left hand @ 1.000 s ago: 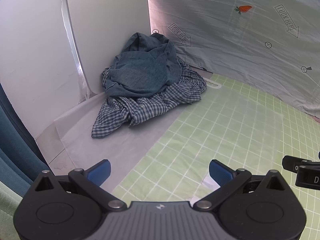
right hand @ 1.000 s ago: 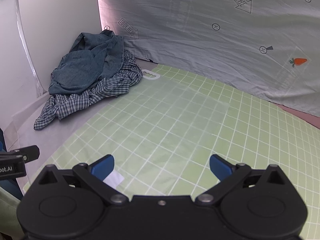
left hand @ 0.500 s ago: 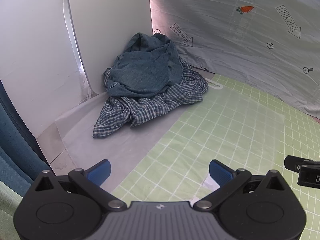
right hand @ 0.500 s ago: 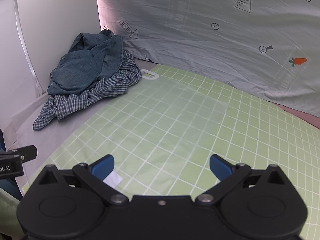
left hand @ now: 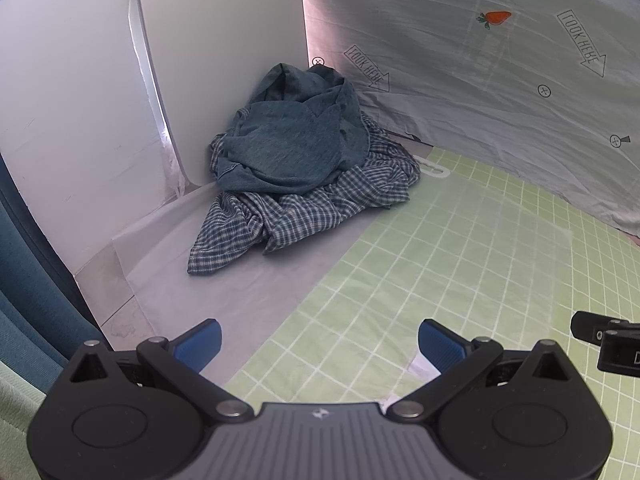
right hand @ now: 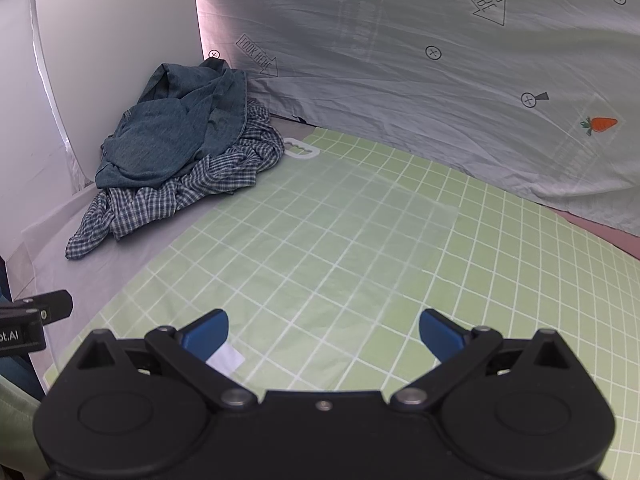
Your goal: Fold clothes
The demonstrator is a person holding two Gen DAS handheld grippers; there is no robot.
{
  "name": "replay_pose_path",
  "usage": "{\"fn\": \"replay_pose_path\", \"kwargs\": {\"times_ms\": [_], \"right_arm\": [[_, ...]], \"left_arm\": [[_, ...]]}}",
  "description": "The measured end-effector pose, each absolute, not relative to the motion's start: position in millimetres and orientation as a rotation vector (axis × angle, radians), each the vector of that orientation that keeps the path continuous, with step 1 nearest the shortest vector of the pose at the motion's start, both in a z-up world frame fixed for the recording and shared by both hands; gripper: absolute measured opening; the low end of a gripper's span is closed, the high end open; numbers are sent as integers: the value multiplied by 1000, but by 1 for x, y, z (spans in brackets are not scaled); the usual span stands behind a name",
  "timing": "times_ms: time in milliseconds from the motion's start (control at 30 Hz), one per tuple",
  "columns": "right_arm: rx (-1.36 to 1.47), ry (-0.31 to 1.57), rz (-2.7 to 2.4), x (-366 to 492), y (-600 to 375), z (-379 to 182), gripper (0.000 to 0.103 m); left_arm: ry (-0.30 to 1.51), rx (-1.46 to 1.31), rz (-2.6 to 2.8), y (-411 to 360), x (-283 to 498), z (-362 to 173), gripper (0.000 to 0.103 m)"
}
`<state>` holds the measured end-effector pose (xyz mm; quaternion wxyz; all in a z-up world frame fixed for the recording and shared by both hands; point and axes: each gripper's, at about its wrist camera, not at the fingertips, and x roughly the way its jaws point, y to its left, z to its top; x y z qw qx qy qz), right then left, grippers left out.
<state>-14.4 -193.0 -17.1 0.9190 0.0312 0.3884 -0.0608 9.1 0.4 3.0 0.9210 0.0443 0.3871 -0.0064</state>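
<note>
Nearest, the left gripper (left hand: pixel 320 342) and the right gripper (right hand: pixel 323 334) both hover with blue pads spread wide, holding nothing. Below them lies a green grid mat (right hand: pixel 340 240) with a small white label (right hand: pixel 226 359) near the right gripper's left pad; no writing on it can be read. Farther left, in the corner, a plaid shirt (left hand: pixel 312 208) lies crumpled under a teal garment (left hand: pixel 288 148). Behind hangs a grey sheet (right hand: pixel 400 60) printed with carrots and arrows reading "LOOK HERE", mirrored.
</note>
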Motion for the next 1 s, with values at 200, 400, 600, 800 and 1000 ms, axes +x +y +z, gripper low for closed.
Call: {"fn": "replay_pose_path", "kwargs": {"times_ms": [200,400,600,800,1000], "right_arm": [[64,802,-125,-10,-192,-18,103],[43,811,-121,0,-194,-20,103],[14,826,-118,30,-201,-19,103],[-22,827,-105,87,-210,-22,103],[-21,828,-65,178,-210,-29,97]], "left_arm": [[802,93,-14,-3,15,3,103],[823,89,-23,-11,30,-2,103],[853,83,27,-13,75,-9,103],[882,68,98,-13,131,-17,103],[890,-8,261,6,227,-25,103]]}}
